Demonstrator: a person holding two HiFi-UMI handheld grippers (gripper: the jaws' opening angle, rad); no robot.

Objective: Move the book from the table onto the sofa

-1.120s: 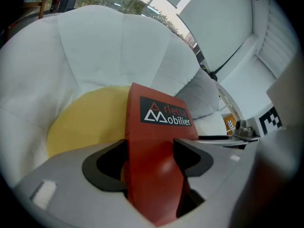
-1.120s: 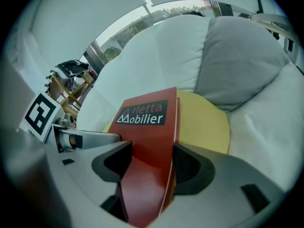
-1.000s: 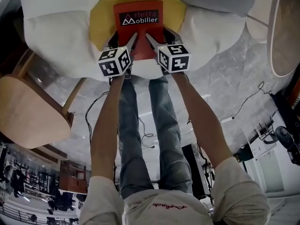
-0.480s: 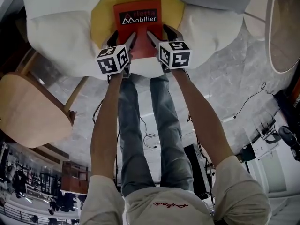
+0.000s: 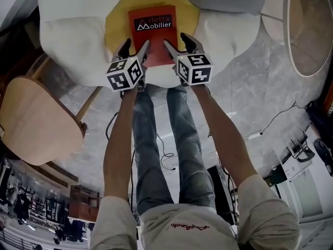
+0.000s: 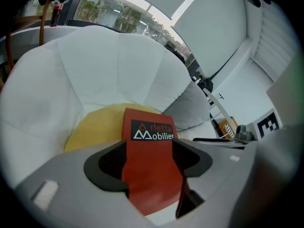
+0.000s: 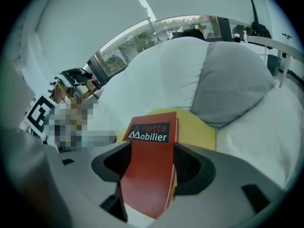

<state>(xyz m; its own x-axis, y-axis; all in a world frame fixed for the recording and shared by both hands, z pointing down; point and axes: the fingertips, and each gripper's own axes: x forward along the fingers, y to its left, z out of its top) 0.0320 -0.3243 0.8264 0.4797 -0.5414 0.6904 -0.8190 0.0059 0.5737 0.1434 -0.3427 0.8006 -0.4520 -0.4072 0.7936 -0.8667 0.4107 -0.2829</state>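
Jaws apart: left gripper, right gripper; book on sofa

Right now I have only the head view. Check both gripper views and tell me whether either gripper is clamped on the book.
Observer: In the left gripper view, the left gripper has its jaws apart. The book lies in the gap, not clamped.
Operator: Now report the right one.
Observer: The right gripper is open too, with the book's near end between its jaws.
Operator: Tell me what stands behind the book.
Observer: A grey cushion leans against the white sofa back, just beyond the yellow cushion that the book rests on.
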